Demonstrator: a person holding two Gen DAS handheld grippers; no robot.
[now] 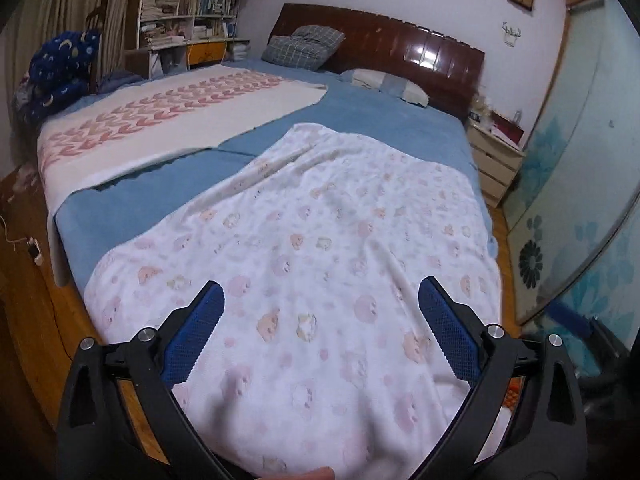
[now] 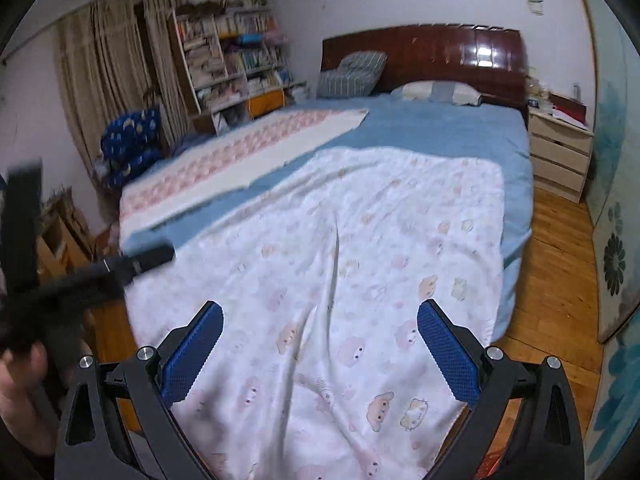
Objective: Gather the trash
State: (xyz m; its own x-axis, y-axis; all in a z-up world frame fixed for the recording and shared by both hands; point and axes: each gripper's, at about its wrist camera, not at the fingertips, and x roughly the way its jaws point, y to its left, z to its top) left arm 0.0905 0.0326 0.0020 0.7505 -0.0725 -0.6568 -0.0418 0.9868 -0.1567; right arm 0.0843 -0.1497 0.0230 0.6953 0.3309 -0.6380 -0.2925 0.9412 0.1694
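In the left wrist view, the left gripper [image 1: 320, 300] has its two blue fingers [image 1: 196, 334] spread wide, and nothing is between them. Between and below the fingers lies a white blanket [image 1: 320, 240] with small pink animal pictures; it covers the near part of the bed [image 1: 384, 116]. Beyond the fingertips the blue sheet is bare, and further on a flat pillow [image 1: 386, 84] lies against the dark red headboard [image 1: 400, 44]. To the left of the left finger, further away, a white cloth with pink pattern [image 1: 160, 120] stretches along the bed, and a grey checked pillow [image 1: 302, 46] leans near the headboard. A bookshelf [image 1: 188, 4] stands far left and a nightstand [image 1: 496, 160] far right, beyond the right finger. No trash can be seen in this view.

In the right wrist view, the right gripper [image 2: 320, 320] also has its blue fingers [image 2: 448, 354] spread apart and empty. The white blanket [image 2: 360, 240] lies between and ahead of them. Left of the left finger, the black body of the other gripper [image 2: 80, 284] is blurred, with a hand [image 2: 24, 380] under it. Right of the right finger there is wooden floor [image 2: 552, 280] and the nightstand [image 2: 560, 156]. Something orange-red [image 2: 494, 460] shows beside the base of the right finger, at the blanket's edge; I cannot tell what it is. No clear trash is visible here either.
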